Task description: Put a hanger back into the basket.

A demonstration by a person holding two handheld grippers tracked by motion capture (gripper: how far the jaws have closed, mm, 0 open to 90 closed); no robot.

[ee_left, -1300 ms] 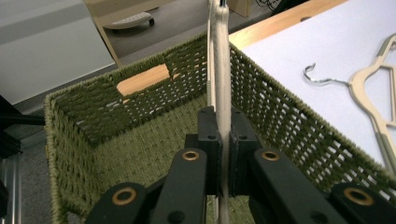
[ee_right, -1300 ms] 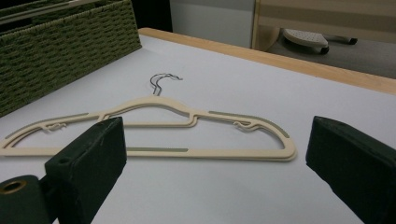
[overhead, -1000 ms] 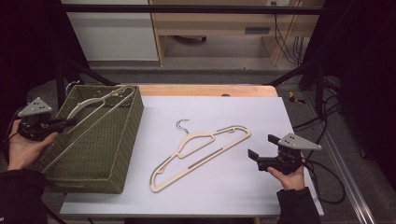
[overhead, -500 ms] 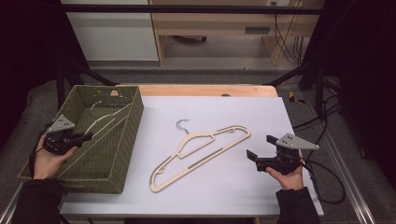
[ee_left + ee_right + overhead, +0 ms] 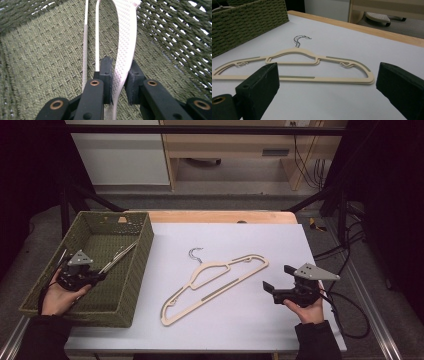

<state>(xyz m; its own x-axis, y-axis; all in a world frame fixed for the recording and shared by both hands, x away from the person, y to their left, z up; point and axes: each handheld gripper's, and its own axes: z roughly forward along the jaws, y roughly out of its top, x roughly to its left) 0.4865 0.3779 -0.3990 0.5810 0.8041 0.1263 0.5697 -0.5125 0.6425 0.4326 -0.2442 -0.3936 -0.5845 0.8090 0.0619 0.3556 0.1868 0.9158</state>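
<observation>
A hanger [image 5: 119, 257] lies in the basket [image 5: 131, 287] at the left of the tabletop [image 5: 250, 320] in the high view, its pale bars slanting up against the basket's right wall. The left gripper [image 5: 95, 277] is inside the basket at the hanger's lower end. More hangers [image 5: 212, 285], cream with a wire hook, lie flat on the white tabletop between the basket and the right gripper [image 5: 274, 287], which is held just above the tabletop, near them but not touching.

In the left gripper view, the left gripper [image 5: 119, 80] has its jaws closed on a textured white arm of the hanger [image 5: 125, 45], which runs up and away over the woven floor of the basket [image 5: 45, 50]; two thin bars of it lie beside.

In the right gripper view, the right gripper [image 5: 327, 85] has its jaws spread wide with nothing between them. The stacked hangers [image 5: 294, 65] lie ahead, hooks pointing away, the basket [image 5: 247, 22] beyond at the left.
</observation>
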